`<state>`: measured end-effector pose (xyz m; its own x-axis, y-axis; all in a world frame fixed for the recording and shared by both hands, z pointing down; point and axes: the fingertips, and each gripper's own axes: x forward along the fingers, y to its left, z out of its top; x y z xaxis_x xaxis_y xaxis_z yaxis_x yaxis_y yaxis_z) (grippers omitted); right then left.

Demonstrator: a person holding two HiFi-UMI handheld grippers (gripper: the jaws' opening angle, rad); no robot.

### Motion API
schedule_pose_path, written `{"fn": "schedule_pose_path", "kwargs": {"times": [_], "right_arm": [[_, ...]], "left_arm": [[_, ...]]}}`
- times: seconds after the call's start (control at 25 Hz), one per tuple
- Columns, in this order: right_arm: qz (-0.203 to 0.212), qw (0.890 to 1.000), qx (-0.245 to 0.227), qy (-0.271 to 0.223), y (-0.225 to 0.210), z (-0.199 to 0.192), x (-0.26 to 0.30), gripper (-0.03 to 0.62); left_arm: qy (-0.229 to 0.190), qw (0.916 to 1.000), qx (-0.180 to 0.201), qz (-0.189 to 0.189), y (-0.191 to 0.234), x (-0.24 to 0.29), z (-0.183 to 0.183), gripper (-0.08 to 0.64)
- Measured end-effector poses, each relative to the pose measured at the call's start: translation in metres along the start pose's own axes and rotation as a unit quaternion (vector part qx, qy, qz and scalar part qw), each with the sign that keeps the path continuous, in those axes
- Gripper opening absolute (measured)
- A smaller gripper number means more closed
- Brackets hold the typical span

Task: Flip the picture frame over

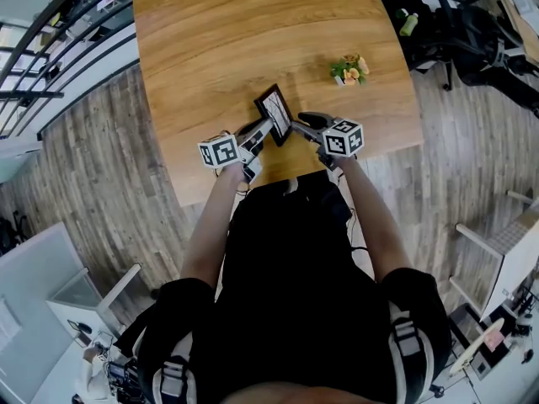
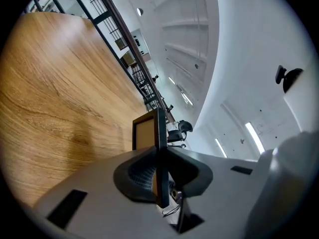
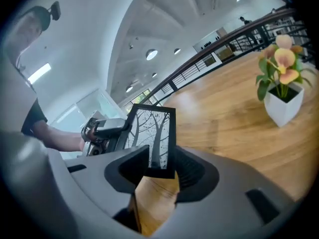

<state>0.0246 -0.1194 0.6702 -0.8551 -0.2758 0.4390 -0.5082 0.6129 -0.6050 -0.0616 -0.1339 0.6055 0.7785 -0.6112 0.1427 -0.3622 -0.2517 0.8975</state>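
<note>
Person (image 1: 295,293): a black-clad torso is seen nearest the head camera, with both forearms stretched to the near edge of the counter (image 1: 253,23).
Left hand-held gripper (image 2: 160,171): it is clamped on the picture frame (image 2: 155,128), which is pinched edge-on across its thin side; the brown backing board (image 2: 144,133) is turned to the left.
Right hand-held gripper (image 3: 159,171): the jaws are spread wide around the near lower corner of the picture frame, and no pad is seen pressing on it, so the hold is judged to be carried by the left side alone.
Place of the picture frame: it is held upright on edge over the near part of the counter, between the two grippers; whether its lower edge touches the wood cannot be told.
Step in hand: the flip is judged to be about halfway, with the picture frame stood on edge and neither face laid down.
Next move: the picture frame would need to be tipped past upright and lowered flat onto its other face. The open right jaws would have to be kept clear or closed on it to guide the fall.
Containers: a white pot (image 3: 284,106) is set on the far right of the counter, well apart from the picture frame, and flowers (image 3: 279,59) are planted in it.
Frame content: a print of bare trees (image 3: 154,133) is carried in the picture frame.
</note>
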Motion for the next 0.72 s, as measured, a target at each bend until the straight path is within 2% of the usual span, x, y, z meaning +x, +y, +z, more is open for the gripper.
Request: {"fn": "schedule_pose_path", "kwargs": {"times": [0.16, 0.28, 0.4, 0.48, 0.64, 0.68, 0.72], "right_arm": [[0.017, 0.999, 0.027, -0.011, -0.007, 0.007, -0.007, 0.181], [0.051, 0.998, 0.047, -0.010, -0.005, 0.003, -0.010, 0.185], [0.084, 0.994, 0.074, -0.009, -0.004, 0.001, -0.013, 0.186], [0.115, 0.988, 0.101, -0.017, -0.002, 0.000, -0.016, 0.190], [0.195, 0.969, 0.151, -0.027, 0.016, -0.001, -0.021, 0.174], [0.204, 0.966, 0.156, -0.027, 0.019, -0.001, -0.021, 0.148], [0.203, 0.966, 0.158, -0.029, 0.019, -0.002, -0.021, 0.149]], "left_arm": [[0.035, 0.9988, 0.010, -0.033, -0.015, 0.003, -0.016, 0.078], [0.053, 0.9970, 0.018, -0.054, -0.022, 0.000, -0.023, 0.078], [0.055, 0.9946, 0.004, -0.089, -0.036, 0.001, -0.024, 0.078], [0.051, 0.9926, -0.001, -0.110, -0.043, 0.000, -0.022, 0.078], [0.059, 0.9890, -0.007, -0.135, -0.050, 0.000, -0.022, 0.078], [0.061, 0.9887, -0.009, -0.136, -0.051, 0.000, -0.022, 0.078], [0.064, 0.9889, -0.009, -0.134, -0.050, 0.001, -0.023, 0.078]]}}
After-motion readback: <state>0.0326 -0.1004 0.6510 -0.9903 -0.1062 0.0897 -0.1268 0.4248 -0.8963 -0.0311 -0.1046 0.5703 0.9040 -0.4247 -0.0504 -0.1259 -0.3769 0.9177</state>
